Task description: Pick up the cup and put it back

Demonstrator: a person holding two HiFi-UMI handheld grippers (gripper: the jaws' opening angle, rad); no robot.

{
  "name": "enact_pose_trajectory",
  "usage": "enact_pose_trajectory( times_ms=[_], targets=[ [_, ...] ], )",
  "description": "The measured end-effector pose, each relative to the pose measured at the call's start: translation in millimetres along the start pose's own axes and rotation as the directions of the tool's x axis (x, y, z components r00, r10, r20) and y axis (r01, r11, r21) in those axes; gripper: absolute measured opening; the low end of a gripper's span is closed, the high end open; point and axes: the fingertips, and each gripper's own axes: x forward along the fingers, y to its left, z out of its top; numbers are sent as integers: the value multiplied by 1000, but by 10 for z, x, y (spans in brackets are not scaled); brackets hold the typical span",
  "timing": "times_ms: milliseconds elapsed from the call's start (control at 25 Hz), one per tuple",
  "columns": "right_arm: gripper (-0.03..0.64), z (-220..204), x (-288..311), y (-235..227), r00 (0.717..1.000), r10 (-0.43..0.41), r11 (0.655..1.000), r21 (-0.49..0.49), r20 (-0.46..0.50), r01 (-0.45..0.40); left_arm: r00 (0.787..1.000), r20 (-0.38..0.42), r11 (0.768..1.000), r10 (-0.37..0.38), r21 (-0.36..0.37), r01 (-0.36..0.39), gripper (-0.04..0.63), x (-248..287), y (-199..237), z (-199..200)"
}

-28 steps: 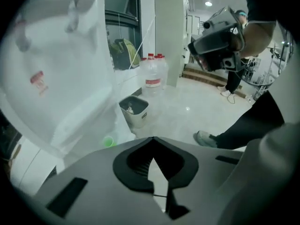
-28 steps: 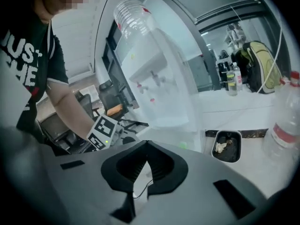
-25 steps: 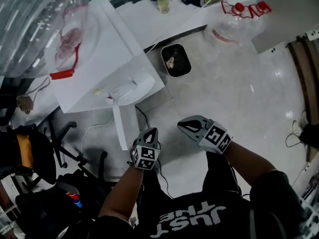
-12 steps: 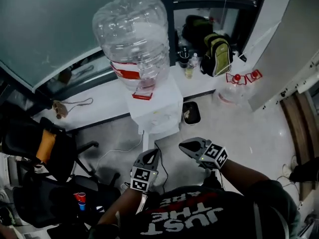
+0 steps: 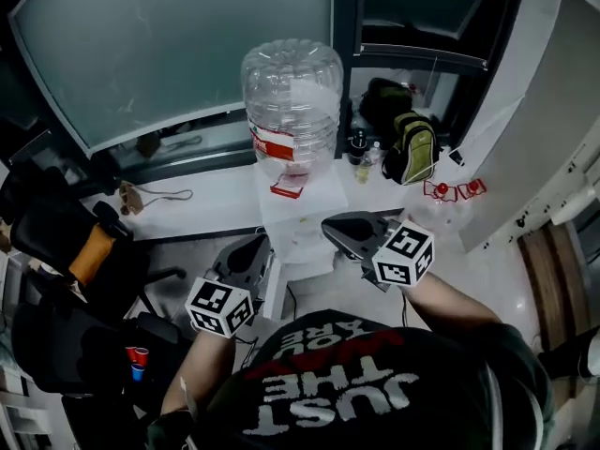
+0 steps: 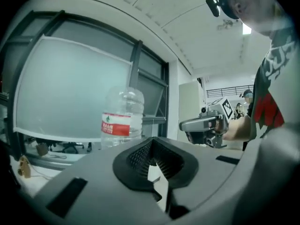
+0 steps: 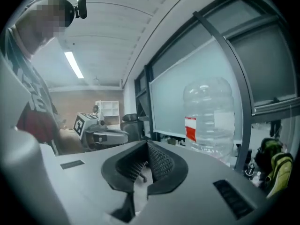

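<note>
Shirt (image 5: 328,409): "JUST THE", perhaps "ARE"

A frosted glass wall (image 5: 178,54) in dark frames fills ten to twelve o'clock in the head view. Below it runs a white ledge (image 5: 208,209). A water dispenser (image 5: 302,200) with a clear bottle (image 5: 292,92) stands at twelve. A green backpack (image 5: 412,148) sits at one, a black office chair (image 5: 56,242) at nine, and glossy pale floor (image 5: 473,268) at three. A ceiling strip light (image 7: 74,64) glows overhead.

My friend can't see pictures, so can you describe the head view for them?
A person holds the left hand-held gripper and right hand-held gripper, both shut and empty, before a white dispenser topped with a big clear bottle. A green backpack sits to its right, a black chair to its left.
</note>
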Motion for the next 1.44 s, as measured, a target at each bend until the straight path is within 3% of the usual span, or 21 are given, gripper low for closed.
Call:
enact_pose_trajectory(
  times_ms=[120,360,840,1440],
  targets=[
    [32,240,-33,59,999,0,1000,-13,40,1,999,41,1000,-11,11,11,8,-112,-8,320],
    [32,399,-131,-6,997,-20,1000,-6,76,20,996,87,999,-26,-35,30,8,-129,5,525],
    [32,411,-328,-99,994,-81,994,-74,69,86,994,71,996,-81,-26,83,8,13,-133,442],
    [32,357,-254,-10,996,-72,994,-83,50,76,996,75,996,-50,-71,55,8,-126,-18,333]
  ],
)
